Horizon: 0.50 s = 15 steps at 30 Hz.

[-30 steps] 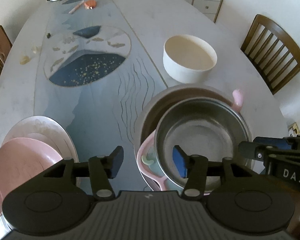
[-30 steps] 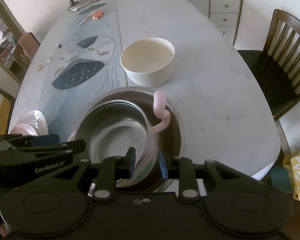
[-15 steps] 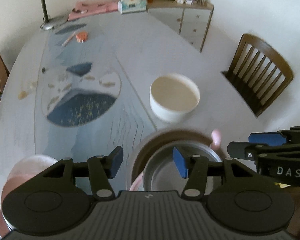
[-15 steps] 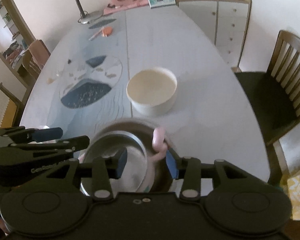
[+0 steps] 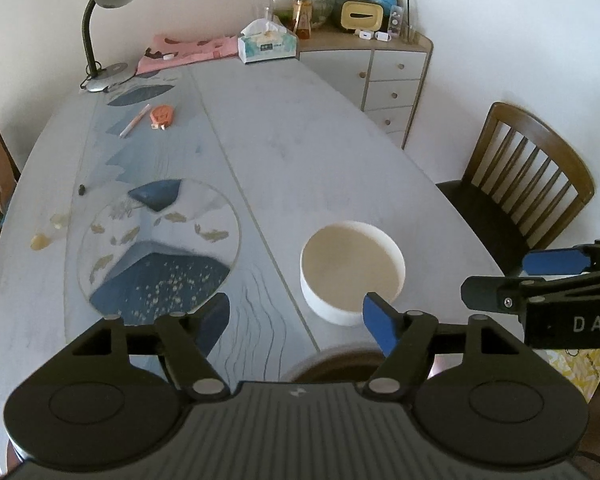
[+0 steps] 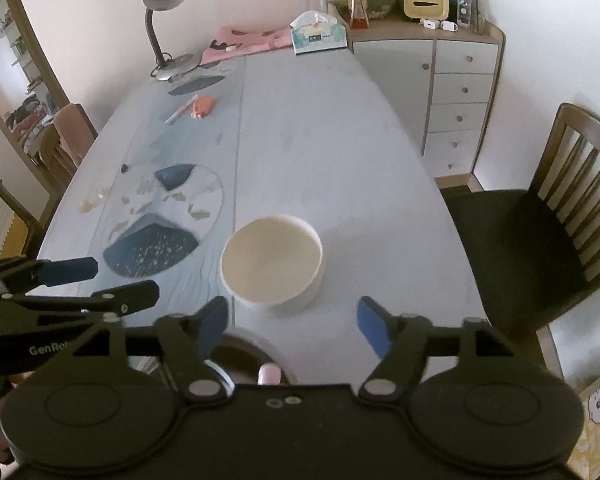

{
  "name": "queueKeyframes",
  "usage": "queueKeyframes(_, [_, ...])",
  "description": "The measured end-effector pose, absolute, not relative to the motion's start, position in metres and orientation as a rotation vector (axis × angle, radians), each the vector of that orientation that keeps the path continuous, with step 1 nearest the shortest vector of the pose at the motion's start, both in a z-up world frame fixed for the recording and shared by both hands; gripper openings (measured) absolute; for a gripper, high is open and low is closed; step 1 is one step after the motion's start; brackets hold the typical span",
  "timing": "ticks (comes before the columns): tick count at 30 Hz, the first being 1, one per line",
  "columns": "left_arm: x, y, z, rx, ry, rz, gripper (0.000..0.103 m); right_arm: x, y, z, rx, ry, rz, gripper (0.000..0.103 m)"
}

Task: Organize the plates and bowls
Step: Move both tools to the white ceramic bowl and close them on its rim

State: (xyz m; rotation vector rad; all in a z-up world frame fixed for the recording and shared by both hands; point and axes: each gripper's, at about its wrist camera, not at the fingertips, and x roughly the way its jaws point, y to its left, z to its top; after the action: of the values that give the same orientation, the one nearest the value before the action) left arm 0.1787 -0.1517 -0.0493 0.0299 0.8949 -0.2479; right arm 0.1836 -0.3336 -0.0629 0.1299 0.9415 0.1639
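A cream round bowl [image 5: 352,270] stands alone on the table and also shows in the right wrist view [image 6: 272,264]. Only the far rim of the stacked metal bowls [image 5: 336,366] shows below my left gripper; in the right wrist view the stack [image 6: 248,358] shows with a pink handle [image 6: 270,374]. My left gripper [image 5: 296,322] is open and empty, above and behind the stack. My right gripper [image 6: 294,324] is open and empty, near the cream bowl's front. Each gripper shows side-on in the other's view.
The oval table [image 5: 300,128] has a blue patterned runner [image 5: 156,240]. A desk lamp [image 5: 108,12], tissue box [image 5: 268,42], pen and orange item [image 5: 162,116] sit at the far end. A wooden chair [image 5: 528,184] and a drawer cabinet [image 5: 392,80] stand to the right.
Both grippers rose and drew back from the stacked bowls. The right gripper let go of the metal bowl's rim and opened wide. The pink plates at left left the view.
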Motion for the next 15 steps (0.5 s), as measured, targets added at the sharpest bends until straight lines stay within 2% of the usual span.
queueKeyframes(5, [0.203,-0.156,-0.058,0.034,0.906,-0.234,0.074,0.205,-0.336,-0.068,0.117,0.936,0.176,0.097])
queueKeyframes(15, [0.251,-0.166,-0.09,0.033,0.981,-0.213,0.074,0.251,-0.348,-0.102,0.13,0.999,0.175,0.097])
